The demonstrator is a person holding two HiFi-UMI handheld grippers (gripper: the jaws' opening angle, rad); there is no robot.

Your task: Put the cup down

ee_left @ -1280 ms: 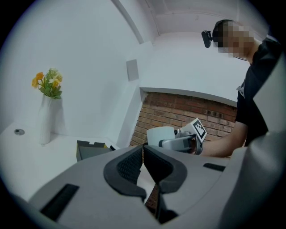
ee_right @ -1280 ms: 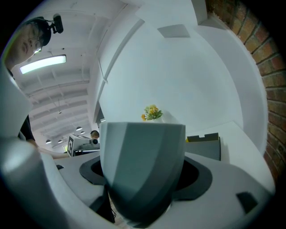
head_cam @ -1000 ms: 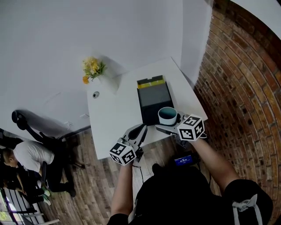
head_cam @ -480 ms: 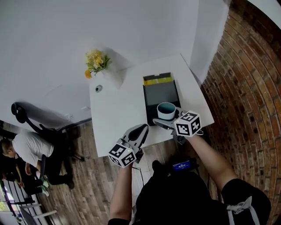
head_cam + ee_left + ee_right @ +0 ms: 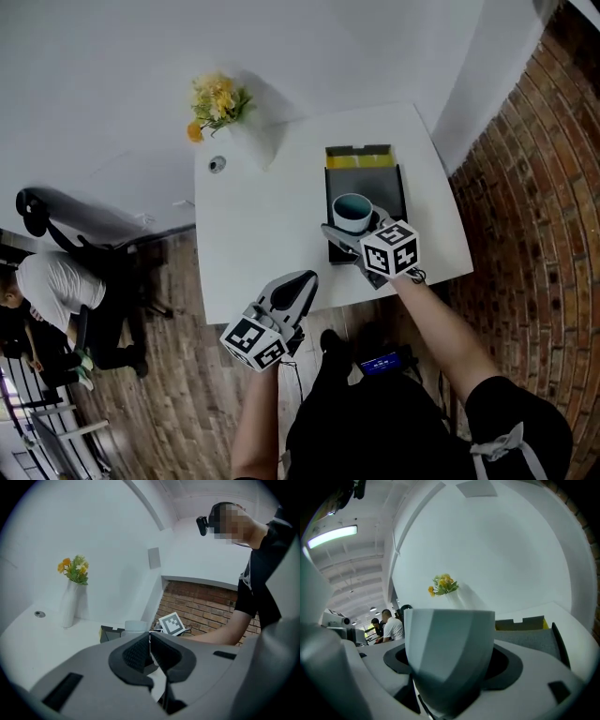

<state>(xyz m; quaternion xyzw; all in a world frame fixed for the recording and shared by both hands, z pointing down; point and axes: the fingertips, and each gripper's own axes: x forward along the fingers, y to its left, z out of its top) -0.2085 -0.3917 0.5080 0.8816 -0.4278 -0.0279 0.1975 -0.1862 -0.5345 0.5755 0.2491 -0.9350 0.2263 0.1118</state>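
My right gripper [image 5: 349, 230] has its jaws spread wide and closed on the cup [image 5: 352, 212]. In the right gripper view the dark pads sit against both sides of its pale wall [image 5: 449, 644], and the cup stands upright between them. In the head view the cup has a teal inside and lies at about 11 o'clock from my marker cube [image 5: 389, 248]. It is over the near end of the black tray [image 5: 386, 183]. I cannot tell whether its base touches the tray or hangs just above it.

My left gripper [image 5: 302, 281] is at about 7 o'clock from the right one, off the near edge of the white table [image 5: 253, 225] and above the wooden floor [image 5: 178, 403]. In the left gripper view its jaws [image 5: 150, 641] are brought together with nothing between them.

The tray lies lengthwise along the table's right half, and its far end has a yellow edge [image 5: 359, 159]. At about 10 o'clock from the cup, near the far left corner of the table, stands a white vase [image 5: 255, 142] with yellow flowers [image 5: 218, 98]. A small round fitting [image 5: 217, 164] sits in the tabletop just beside it, at about 8 o'clock from the vase. A brick wall [image 5: 534, 187] runs along at 3 o'clock. At 9 o'clock, well apart from the table, a person in a white shirt [image 5: 52, 291] is seated.
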